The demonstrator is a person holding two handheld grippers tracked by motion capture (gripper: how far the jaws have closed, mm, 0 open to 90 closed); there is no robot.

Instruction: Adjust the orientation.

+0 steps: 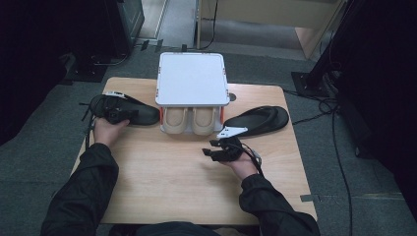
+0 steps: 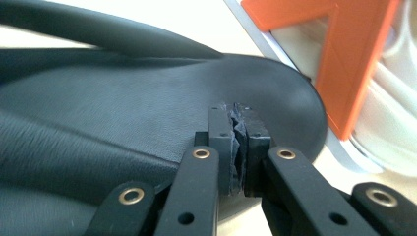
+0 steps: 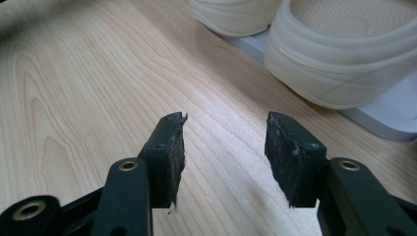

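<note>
Dim surroundings, lit tabletop (close views soft)

The high camera hangs above the person's side of the bench (image 1: pixel 187 182), looking forward and down at the white rack (image 1: pixel 192 78) from afar. The left gripper camera sits very close over the black slipper (image 2: pixel 123 113) left of the rack, catching the rack's orange corner. The right gripper camera looks low across the bench toward the rack's cream shoes (image 3: pixel 344 59), which the high view shares.
</note>
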